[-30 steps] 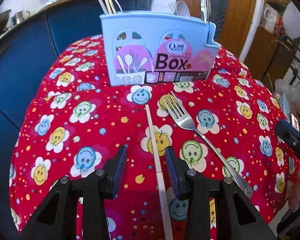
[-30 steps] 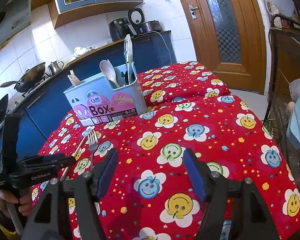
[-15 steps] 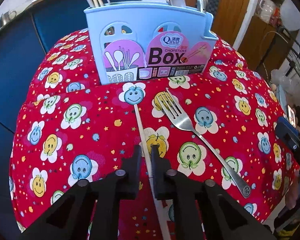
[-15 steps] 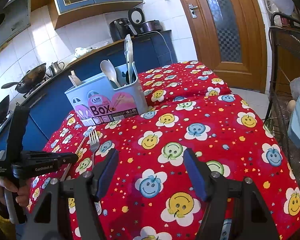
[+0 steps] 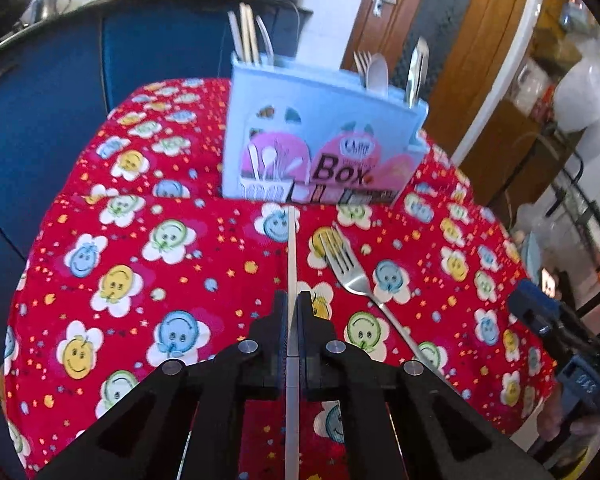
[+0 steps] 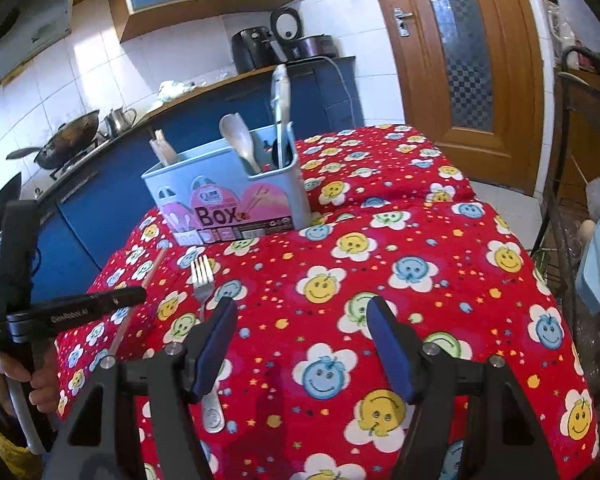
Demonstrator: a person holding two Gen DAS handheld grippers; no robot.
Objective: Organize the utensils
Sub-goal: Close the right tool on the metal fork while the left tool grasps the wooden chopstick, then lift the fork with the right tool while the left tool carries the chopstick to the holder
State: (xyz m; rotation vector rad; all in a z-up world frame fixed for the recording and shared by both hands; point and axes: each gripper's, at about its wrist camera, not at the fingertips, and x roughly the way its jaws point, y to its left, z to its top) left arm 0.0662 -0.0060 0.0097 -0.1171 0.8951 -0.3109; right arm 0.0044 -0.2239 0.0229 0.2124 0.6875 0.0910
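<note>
My left gripper [image 5: 292, 300] is shut on a long white chopstick [image 5: 292, 248], whose far tip points at the light blue utensil box [image 5: 320, 152]. The right wrist view shows this gripper [image 6: 140, 296] at the left, with the chopstick [image 6: 150, 274] running through it. A steel fork [image 5: 348, 270] lies on the cloth just right of the chopstick, tines toward the box. My right gripper [image 6: 300, 320] hangs open above the cloth with nothing between its fingers; the fork [image 6: 202, 278] passes under its left finger [image 6: 216, 340]. The box [image 6: 228, 200] holds chopsticks, a spoon, forks and tongs.
A red smiley-flower cloth [image 6: 400, 280] covers the table. Blue kitchen cabinets [image 5: 40, 120] stand behind and to the left, with woks [image 6: 68, 136] on the stove. A wooden door [image 6: 460, 60] and a metal rack [image 6: 580, 200] are to the right. A hand [image 6: 20, 376] holds the left gripper's handle.
The left jaws closed from open onto the chopstick. The left gripper then drew back and up a little, with the chopstick now straight along its view. The right gripper stayed still.
</note>
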